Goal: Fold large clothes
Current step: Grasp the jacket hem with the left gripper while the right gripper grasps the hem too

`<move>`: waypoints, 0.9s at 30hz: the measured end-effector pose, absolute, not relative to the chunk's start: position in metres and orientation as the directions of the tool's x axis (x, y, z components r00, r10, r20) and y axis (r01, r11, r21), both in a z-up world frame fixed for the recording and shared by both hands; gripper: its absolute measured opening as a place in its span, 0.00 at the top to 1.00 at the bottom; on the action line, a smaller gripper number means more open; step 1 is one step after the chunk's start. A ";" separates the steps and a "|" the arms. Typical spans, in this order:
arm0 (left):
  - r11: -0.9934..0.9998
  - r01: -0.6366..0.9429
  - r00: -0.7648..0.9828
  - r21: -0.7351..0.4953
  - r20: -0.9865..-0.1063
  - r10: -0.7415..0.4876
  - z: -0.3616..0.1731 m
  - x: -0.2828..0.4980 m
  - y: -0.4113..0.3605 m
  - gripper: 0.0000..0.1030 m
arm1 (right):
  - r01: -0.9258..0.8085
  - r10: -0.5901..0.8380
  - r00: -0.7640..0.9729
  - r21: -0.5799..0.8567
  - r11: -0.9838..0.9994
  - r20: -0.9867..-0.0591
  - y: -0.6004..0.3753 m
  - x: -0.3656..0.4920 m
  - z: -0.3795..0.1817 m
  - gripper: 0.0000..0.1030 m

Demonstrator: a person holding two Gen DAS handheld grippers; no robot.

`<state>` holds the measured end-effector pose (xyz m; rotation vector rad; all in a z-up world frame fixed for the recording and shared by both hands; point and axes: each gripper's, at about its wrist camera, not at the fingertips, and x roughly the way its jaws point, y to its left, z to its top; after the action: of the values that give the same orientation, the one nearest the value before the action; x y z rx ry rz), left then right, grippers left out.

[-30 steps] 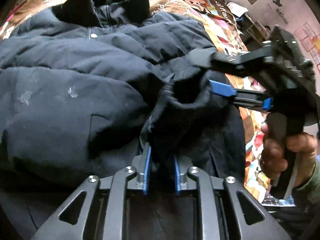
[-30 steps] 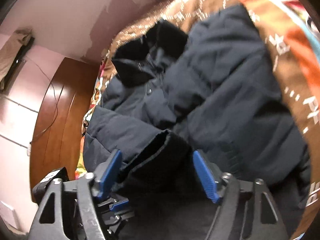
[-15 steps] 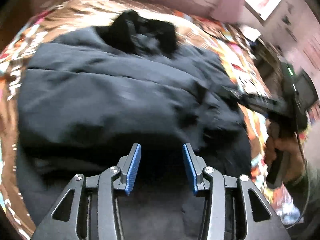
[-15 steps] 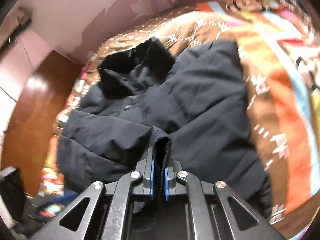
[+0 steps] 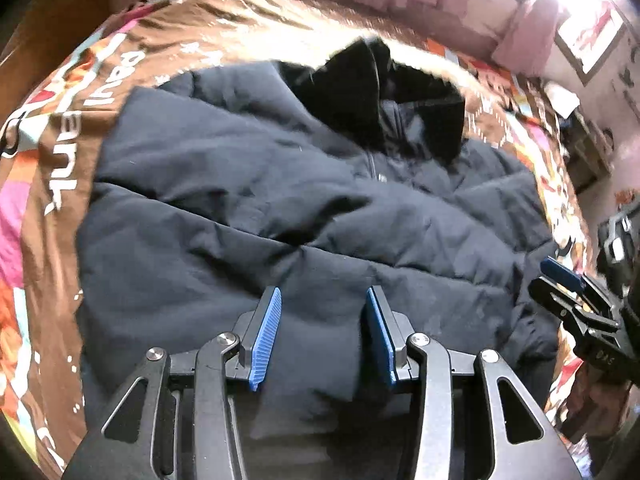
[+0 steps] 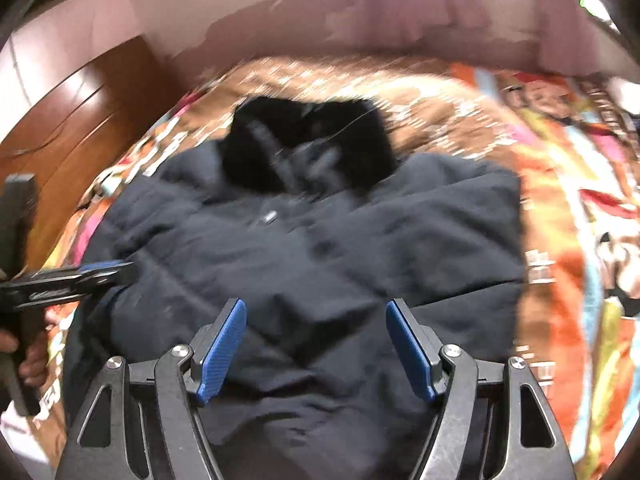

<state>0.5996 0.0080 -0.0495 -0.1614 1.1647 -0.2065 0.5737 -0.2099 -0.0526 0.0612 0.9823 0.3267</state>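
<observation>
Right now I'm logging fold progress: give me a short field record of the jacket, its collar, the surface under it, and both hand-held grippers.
garment: dark padded jacket, lying spread out, front up
collar: black collar, at the far end
surface: patterned blanket, under the jacket
left hand-held gripper: open, nothing between the pads, above the jacket
right hand-held gripper: open, jaws just opened, empty

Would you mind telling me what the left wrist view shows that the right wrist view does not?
Only the left wrist view shows the framed picture on the pink wall and the cluttered shelf beside the bed. Only the right wrist view shows the curved brown wooden panel. Both show the dark navy padded jacket with its black collar lying on the colourful patterned bedspread, and both grippers, left and right, open above it.
</observation>
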 end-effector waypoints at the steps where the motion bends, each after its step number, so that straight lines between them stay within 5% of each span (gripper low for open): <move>1: 0.972 0.089 0.382 -0.219 -0.893 -0.237 -0.052 0.599 0.007 0.62 | -0.256 0.301 0.489 0.195 0.947 -0.819 -0.205 0.575 -0.059 0.32; 5: 0.973 0.148 0.393 -0.176 -0.893 -0.221 -0.063 0.590 -0.002 0.54 | -0.269 0.260 0.415 0.155 0.951 -0.872 -0.193 0.579 -0.089 0.32; 15: 0.972 0.236 0.372 -0.004 -0.924 -0.094 -0.093 0.594 -0.025 0.52 | -0.321 0.165 0.416 0.025 0.947 -0.894 -0.178 0.579 -0.114 0.32; 27: 0.966 0.173 0.428 -0.190 -0.869 -0.248 -0.040 0.646 0.008 0.49 | -0.289 0.277 0.510 0.141 0.947 -0.814 -0.226 0.619 -0.055 0.26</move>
<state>0.6458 0.0078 -0.0403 -0.0751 1.0981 -0.2632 0.6194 -0.2260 -0.0551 -0.0134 0.9777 0.3403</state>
